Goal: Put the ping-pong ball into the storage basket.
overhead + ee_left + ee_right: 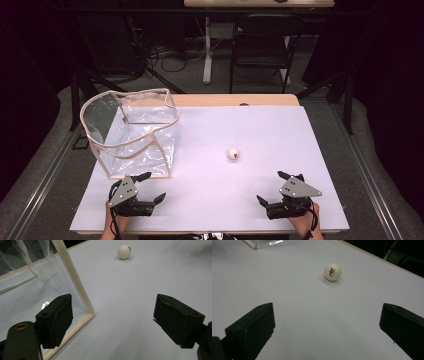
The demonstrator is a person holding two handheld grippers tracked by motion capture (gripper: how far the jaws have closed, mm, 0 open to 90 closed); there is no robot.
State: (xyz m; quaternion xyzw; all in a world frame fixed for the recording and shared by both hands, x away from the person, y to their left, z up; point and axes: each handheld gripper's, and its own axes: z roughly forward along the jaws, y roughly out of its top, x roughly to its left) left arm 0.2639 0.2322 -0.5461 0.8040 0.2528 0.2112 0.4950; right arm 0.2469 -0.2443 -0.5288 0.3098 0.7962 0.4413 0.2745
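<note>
Small white ping-pong ball (233, 154) sits right of the clear plastic bag with beige trim (132, 131), untouched. Left gripper (150, 188) and right gripper (271, 187): jaws apart, empty (ball's printed logo readable from right gripper view).

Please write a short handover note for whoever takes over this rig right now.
Left gripper: open, holding nothing, resting near the front corner of the clear bag.
Right gripper: open, holding nothing, at the table's near right.
White ball: lying alone on the white table cover, right of the bag and ahead of the right gripper.
Done: nothing yet; the ball is untouched and the bag stands open.
Left: probably pick up the ball and drop it into the bag.
</note>
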